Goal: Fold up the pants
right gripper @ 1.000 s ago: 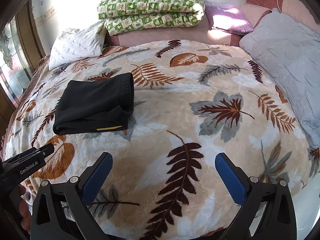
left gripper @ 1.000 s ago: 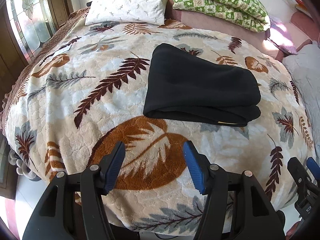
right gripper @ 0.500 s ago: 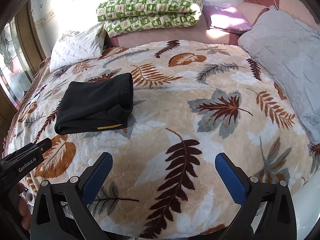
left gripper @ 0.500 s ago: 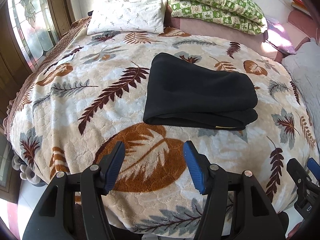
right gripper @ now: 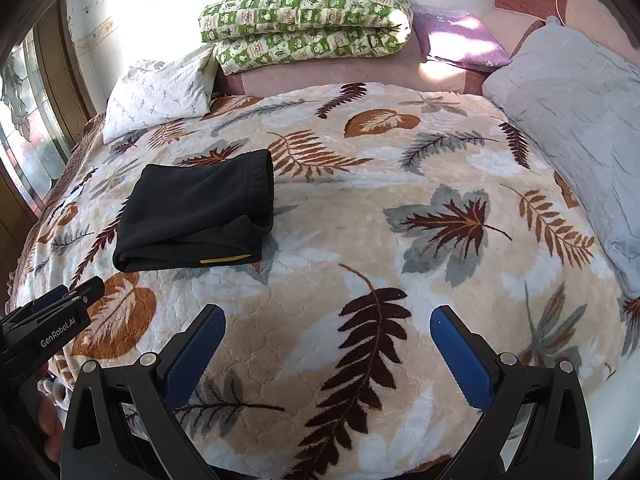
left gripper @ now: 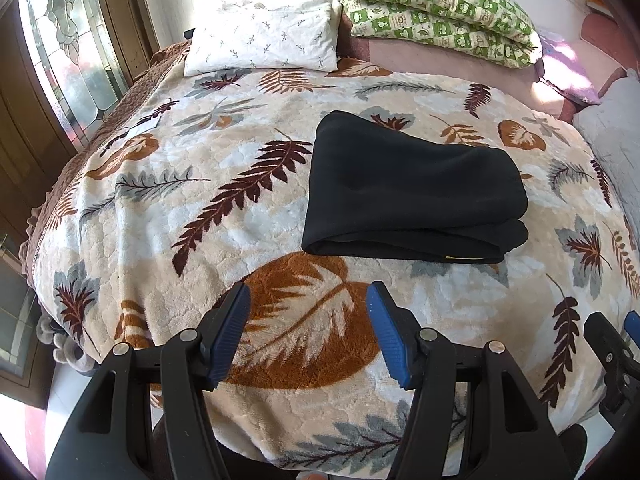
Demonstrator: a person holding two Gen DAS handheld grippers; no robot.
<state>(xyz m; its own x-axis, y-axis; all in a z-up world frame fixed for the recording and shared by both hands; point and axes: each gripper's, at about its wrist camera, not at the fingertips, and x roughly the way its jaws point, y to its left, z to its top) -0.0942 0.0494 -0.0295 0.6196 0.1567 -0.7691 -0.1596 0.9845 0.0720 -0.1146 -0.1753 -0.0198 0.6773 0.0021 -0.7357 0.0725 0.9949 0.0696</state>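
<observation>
The black pants (left gripper: 408,196) are lying folded on the bed (left gripper: 168,216). Both sets of jaws are standing open, gripping nothing. Any further tug is risking undoing the loose near layers.

You see the black pants (left gripper: 412,196) lying folded into a compact rectangular bundle on the leaf-patterned blanket (left gripper: 240,248). The stack shows several layers, with rounded fold edges on its near side. A thin yellow strip (right gripper: 226,259) shows along the lowest near edge. In the right wrist view the pants (right gripper: 196,216) sit left of centre, with a gathered band running along the right-hand side. The top surface is fairly smooth, with a shallow dent. The bundle rests flat, nothing touching it.
</observation>
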